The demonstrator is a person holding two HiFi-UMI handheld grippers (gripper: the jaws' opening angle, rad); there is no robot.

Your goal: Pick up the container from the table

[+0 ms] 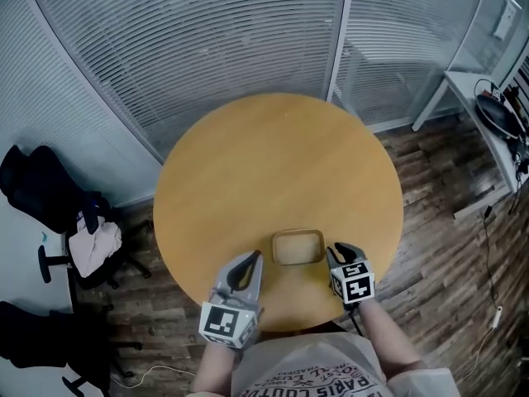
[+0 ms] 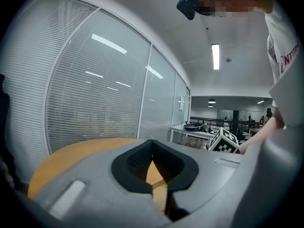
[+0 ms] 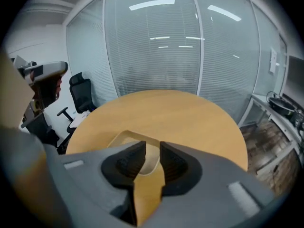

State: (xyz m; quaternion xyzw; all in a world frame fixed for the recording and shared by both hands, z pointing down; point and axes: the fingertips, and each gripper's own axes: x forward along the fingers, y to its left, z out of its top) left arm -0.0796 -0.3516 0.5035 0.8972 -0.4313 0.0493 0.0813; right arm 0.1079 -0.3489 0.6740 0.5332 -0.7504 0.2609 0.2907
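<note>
Behind everything, on the far side, a curved glass wall with blinds [image 1: 248,40]. In front of it, a round wooden table [image 1: 273,155], bare but for one thing at its near edge. Down at the near-left, the left gripper [image 1: 250,261], over the table's rim, tips pinched together with only a sliver of tabletop showing lower down between the pads, nothing in its grasp; pointed off toward the far right, with the container to its right and not touched. At the near-right, the right gripper [image 1: 343,251], parted by a narrow slot, gripping nothing, aimed across the table with the container's pale rim [image 3: 122,137] showing just past and partly through that slot. Smallest of all, the container [image 1: 297,247] itself: a shallow tan tray with rounded corners, flat on the wood between the two grippers, just beside the right one and a little further from the left. Judging by this, still at the approach step, no grasp made and no lift begun. Next, probably: widen the right gripper enough to straddle the tray's near-right wall, ease forward and down until one pad sits inside the rim and one outside, close firmly, then raise level. Worth watching for a shallow bite on so low a wall, likely to let the tray tip or slide toward the far side.
</note>
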